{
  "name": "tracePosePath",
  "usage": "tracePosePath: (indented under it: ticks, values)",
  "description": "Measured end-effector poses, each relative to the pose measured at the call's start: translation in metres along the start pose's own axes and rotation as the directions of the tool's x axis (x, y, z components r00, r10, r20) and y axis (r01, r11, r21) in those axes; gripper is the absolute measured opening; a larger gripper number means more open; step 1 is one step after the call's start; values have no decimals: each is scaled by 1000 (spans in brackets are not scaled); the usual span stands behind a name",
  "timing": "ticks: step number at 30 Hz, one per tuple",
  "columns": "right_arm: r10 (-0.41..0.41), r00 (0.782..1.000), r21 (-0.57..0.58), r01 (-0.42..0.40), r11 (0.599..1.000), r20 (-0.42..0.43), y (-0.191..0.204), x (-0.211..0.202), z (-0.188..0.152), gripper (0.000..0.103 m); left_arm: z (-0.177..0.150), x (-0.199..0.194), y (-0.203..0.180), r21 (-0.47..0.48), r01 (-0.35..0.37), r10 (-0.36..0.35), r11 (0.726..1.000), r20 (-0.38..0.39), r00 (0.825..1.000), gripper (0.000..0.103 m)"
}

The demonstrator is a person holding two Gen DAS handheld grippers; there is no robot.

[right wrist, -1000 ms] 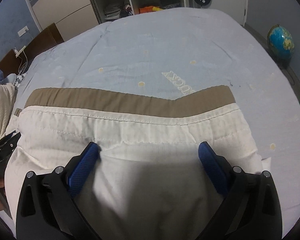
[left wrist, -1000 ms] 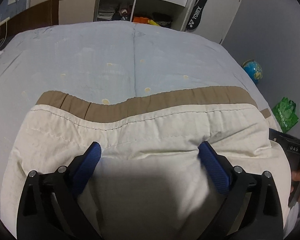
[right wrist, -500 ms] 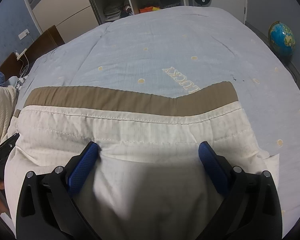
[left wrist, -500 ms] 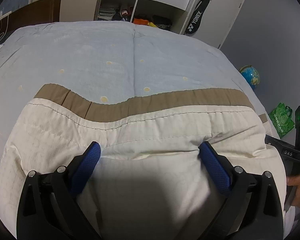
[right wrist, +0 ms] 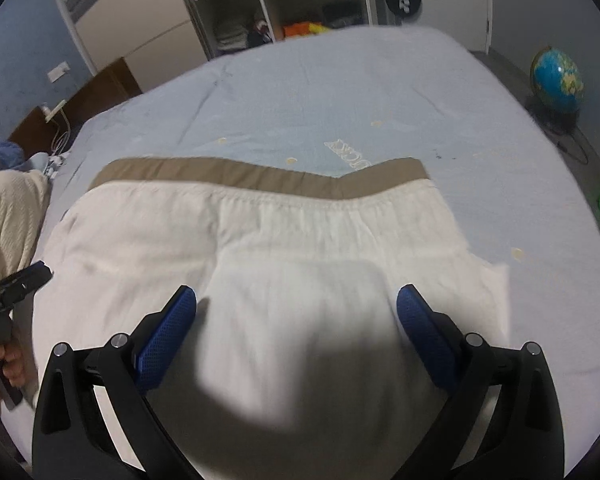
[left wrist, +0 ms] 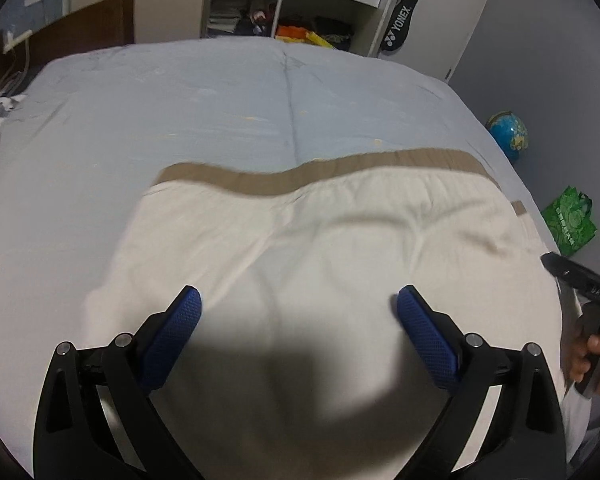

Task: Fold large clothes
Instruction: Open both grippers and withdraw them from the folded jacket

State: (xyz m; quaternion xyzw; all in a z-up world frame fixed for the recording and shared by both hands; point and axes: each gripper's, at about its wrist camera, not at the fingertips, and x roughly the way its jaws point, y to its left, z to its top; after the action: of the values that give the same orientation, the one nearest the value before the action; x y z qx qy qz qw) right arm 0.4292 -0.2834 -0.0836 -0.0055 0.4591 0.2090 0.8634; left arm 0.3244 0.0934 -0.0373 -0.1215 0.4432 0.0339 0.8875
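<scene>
A large cream garment (left wrist: 340, 248) with a tan band (left wrist: 332, 170) along its far edge lies spread on the light blue bed (left wrist: 220, 100). It also shows in the right wrist view (right wrist: 280, 248), with the tan band (right wrist: 260, 176) at its far side. My left gripper (left wrist: 298, 308) is open and empty, held above the garment's near part. My right gripper (right wrist: 296, 308) is open and empty, above the garment's right half. Each gripper shows at the edge of the other's view, the right one (left wrist: 580, 284) and the left one (right wrist: 12, 292).
The bed's far edge meets white shelves and drawers (left wrist: 284, 8) and a racket bag (left wrist: 400, 20). A globe (right wrist: 556, 80) and a green bag (left wrist: 568, 220) stand on the floor to the right. A cream knitted heap (right wrist: 8, 216) lies at the left.
Both grippers have pulled back and risen. The garment now looks smaller and farther, with more bed showing around it. The jaws stay open.
</scene>
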Motion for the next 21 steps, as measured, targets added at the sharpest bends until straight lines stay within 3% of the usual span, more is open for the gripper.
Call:
tracePosePath:
  ticks: [8, 12, 17, 21]
  values:
    - [8, 999, -3, -8, 1000, 51, -8, -56, -50, 96, -55, -47, 12, 35, -52, 52, 998, 9, 999, 95]
    - [-12, 999, -22, 12, 1000, 34, -8, -67, -82, 96, -85, -65, 4, 81, -75, 74, 994, 13, 997, 95]
    - [-97, 995, -141, 91, 986, -37, -3, -56, -115, 96, -113, -49, 13, 112, -133, 140, 985, -66, 988, 95]
    - [-113, 991, -118, 104, 988, -72, -8, -54, -110, 96, -113, -46, 24, 59, -129, 134, 990, -86, 987, 95]
